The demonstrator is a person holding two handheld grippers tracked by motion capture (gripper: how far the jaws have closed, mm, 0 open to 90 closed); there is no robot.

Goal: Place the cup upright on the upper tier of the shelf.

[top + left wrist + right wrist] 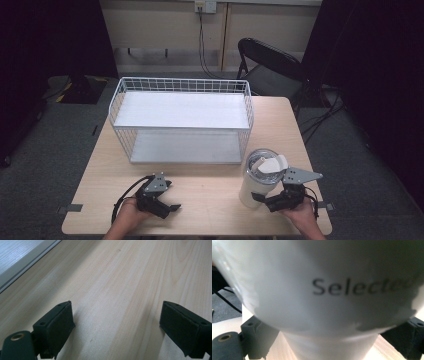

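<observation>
Tumbler (261, 176) stands at the counter's (210, 195) four o'clock, rigid, smooth, likely slippery; right hand-held gripper (278, 198) clasps its narrow lower body, the sensible hold. Left hand-held gripper (162, 202) gapes, released.

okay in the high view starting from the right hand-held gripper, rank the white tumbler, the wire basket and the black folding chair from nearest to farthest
1. White tumbler: between the right hand-held gripper's jaws, at the table's near right.
2. Wire basket: mid-table, ahead and to the left.
3. Black folding chair: on the floor beyond the table's far edge.
</observation>
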